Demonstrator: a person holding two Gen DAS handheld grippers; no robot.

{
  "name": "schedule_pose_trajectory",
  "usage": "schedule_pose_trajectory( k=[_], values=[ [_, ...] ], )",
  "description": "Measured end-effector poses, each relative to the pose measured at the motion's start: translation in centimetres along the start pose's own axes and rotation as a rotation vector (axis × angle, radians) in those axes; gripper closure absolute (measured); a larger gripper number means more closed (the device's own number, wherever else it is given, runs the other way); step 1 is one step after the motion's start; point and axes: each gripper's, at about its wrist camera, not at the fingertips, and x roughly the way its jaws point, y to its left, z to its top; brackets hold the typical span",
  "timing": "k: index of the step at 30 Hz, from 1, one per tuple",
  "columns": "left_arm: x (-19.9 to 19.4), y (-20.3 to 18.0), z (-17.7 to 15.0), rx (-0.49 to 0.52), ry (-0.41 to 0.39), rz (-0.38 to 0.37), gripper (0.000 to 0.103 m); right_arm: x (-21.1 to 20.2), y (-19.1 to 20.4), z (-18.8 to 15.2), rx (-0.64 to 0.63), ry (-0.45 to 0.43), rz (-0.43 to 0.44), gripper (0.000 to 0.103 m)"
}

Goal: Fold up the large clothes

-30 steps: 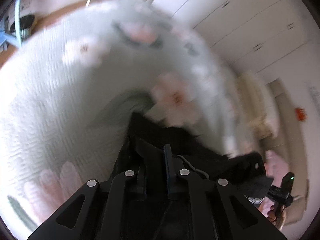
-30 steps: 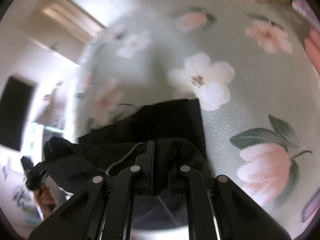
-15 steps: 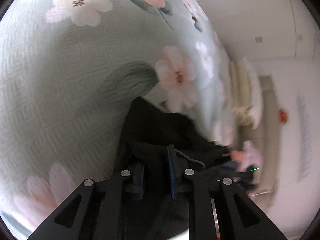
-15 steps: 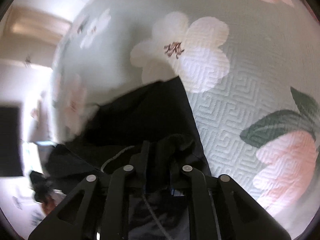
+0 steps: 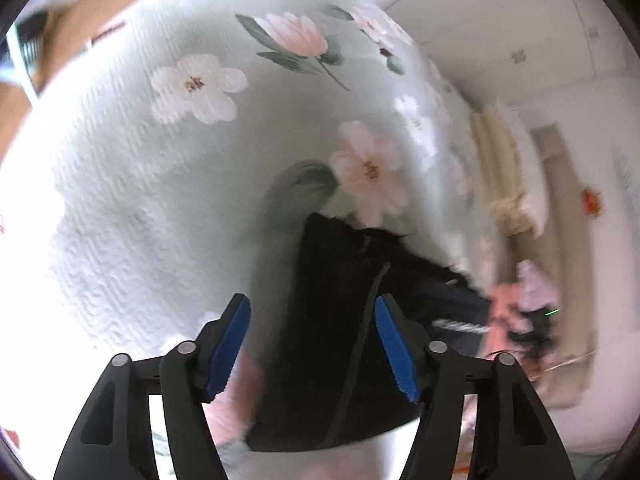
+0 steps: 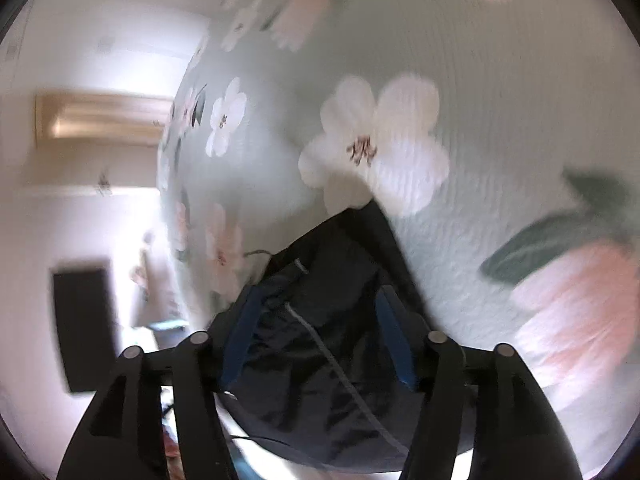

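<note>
A black garment (image 5: 332, 320) with a grey drawstring (image 5: 360, 344) lies folded on a pale green floral bedspread (image 5: 160, 200). My left gripper (image 5: 311, 300) hovers over its near end. The jaws are opening, and the blue pads (image 5: 232, 340) stand wide apart, clear of the cloth. In the right wrist view the same garment (image 6: 320, 360) and its cord (image 6: 316, 340) fill the gap under my right gripper (image 6: 316, 304). Those jaws are opening too, and the blue pads (image 6: 242, 332) are spread to either side of the cloth, not pinching it.
The bedspread (image 6: 480, 100) stretches far beyond the garment in both views. White wardrobe doors (image 5: 500, 20) and cream bedding (image 5: 508, 200) lie to the right, wooden floor (image 5: 72, 32) at upper left. A dark screen (image 6: 80, 320) stands off the bed's left side.
Both grippers were shut on bunched black cloth; now both have spread their jaws and let it go. The garment has dropped flat onto the bedspread and the left gripper has drawn back.
</note>
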Motion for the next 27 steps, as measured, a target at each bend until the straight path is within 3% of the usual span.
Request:
schedule_pose_trajectory(
  k=[2,5,9,12,16,18,19,20,21,23,24,27],
  values=[
    [1.9,-1.1,-0.9,0.052,-0.009,0.028,0.036,-0.4,2.0,-0.6,-0.150,-0.024,-0.092,0.029],
    [5.2,-2.1,-0.9,0.118,-0.032,0.076,0.036,1.5,4.7,-1.9,-0.388,-0.034,-0.250,0.027],
    [8.8,-1.4,0.5,0.128,-0.011,0.032,0.036,5.9,6.0,-2.8,-0.644,-0.004,-0.353,0.027],
    [11.4,-0.4,1.7,0.140,0.049,0.028,0.036,8.6,5.3,-2.5,-0.738,0.031,-0.369,0.027],
    [13.9,0.0,2.6,0.132,0.100,-0.020,0.036,11.1,3.8,-1.8,-0.729,0.120,-0.279,0.027],
    [14.6,-0.4,2.9,0.135,0.088,-0.037,0.036,12.1,3.1,-1.6,-0.701,0.143,-0.261,0.036],
    [14.6,-0.7,3.1,0.133,0.074,-0.052,0.036,12.0,3.1,-1.7,-0.690,0.138,-0.240,0.055],
    [14.3,-1.2,3.0,0.131,0.052,-0.088,0.052,11.7,3.2,-1.9,-0.691,0.112,-0.251,0.071],
    [13.9,-1.7,2.9,0.141,0.033,-0.100,0.071,11.1,3.5,-2.4,-0.707,0.079,-0.274,0.077],
    [12.7,-2.9,2.2,0.165,-0.021,-0.080,0.085,9.4,4.4,-3.9,-0.768,0.009,-0.325,0.082],
    [11.7,-3.8,1.4,0.185,-0.059,-0.051,0.090,8.5,5.0,-4.8,-0.791,-0.021,-0.355,0.083],
    [7.9,-5.6,0.0,0.183,-0.179,-0.004,0.091,5.9,6.5,-6.3,-0.832,-0.125,-0.442,0.088]
  ],
)
